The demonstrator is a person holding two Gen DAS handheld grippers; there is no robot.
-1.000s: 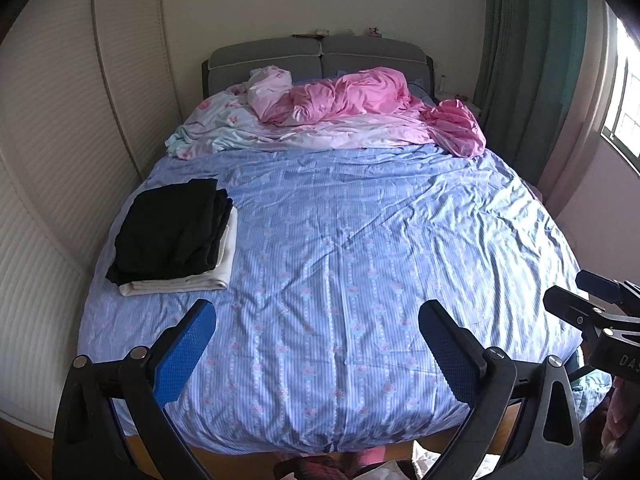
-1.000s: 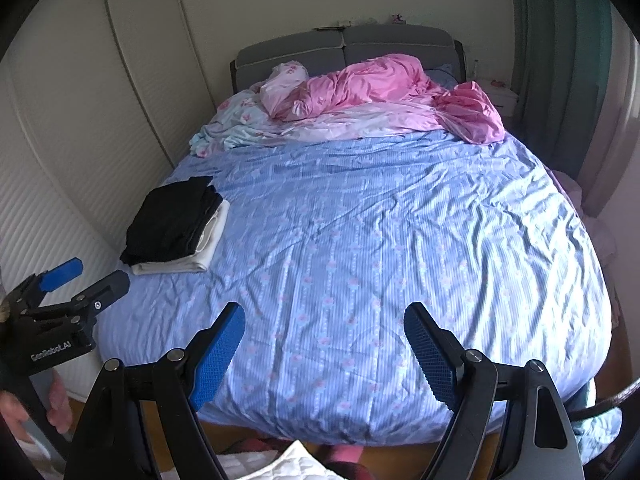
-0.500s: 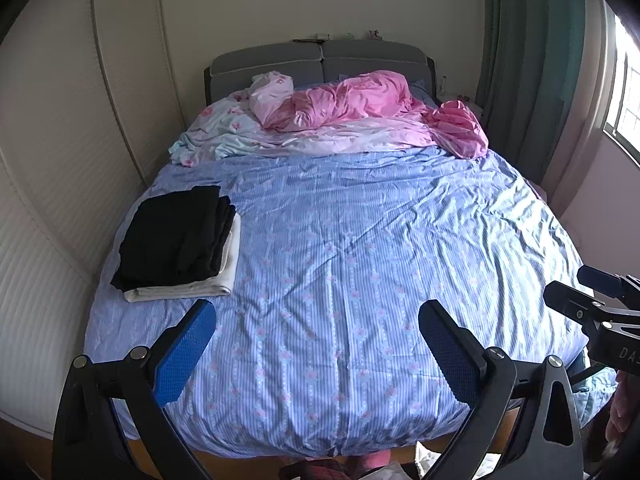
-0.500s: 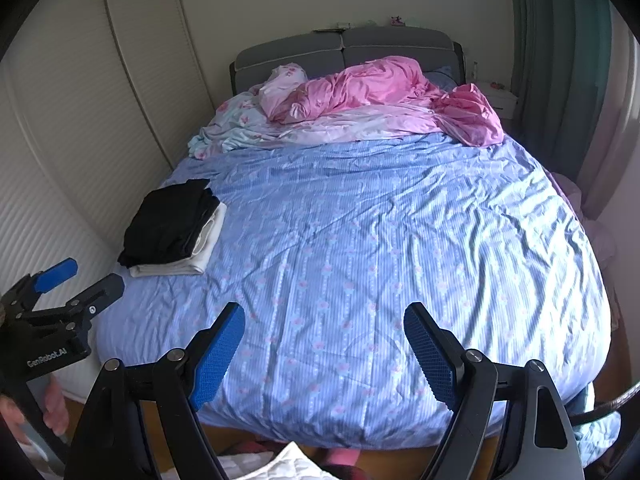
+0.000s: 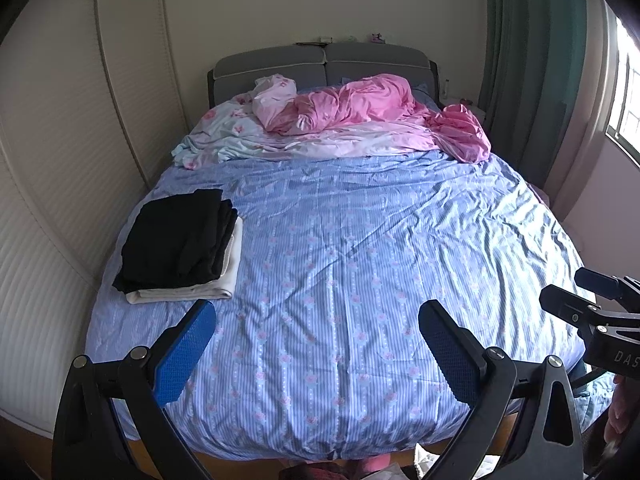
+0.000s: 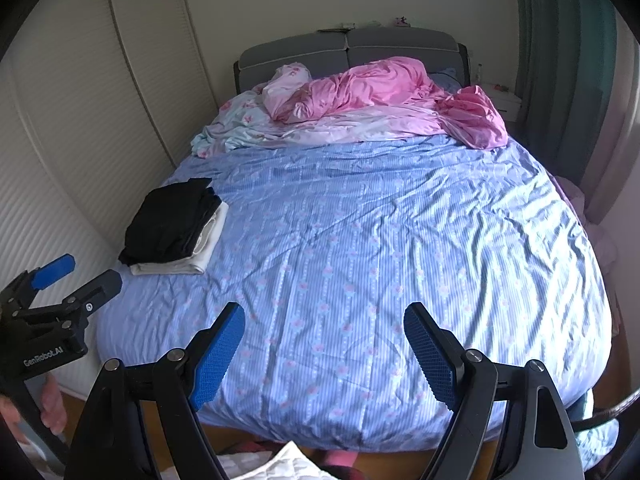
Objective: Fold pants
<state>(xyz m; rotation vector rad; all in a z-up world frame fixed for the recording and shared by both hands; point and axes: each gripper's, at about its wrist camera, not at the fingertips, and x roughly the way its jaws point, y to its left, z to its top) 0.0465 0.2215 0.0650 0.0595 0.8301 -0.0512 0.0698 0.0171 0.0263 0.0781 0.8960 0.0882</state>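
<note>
I see headboard [image 5: 320, 60] top items too small to ID | white cloth [image 6: 288, 466] cut off btm | my hand [image 6: 50, 404] partly hidden

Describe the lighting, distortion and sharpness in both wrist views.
Left wrist view: daylight enters from the window on the right, which is blown out; the fisheye bends the wardrobe doors and darkens the corners. The blue bedspread is sharp. Right wrist view: same soft daylight and the same bending; sheen on the pink quilt, and the folded black pants show little detail.
</note>
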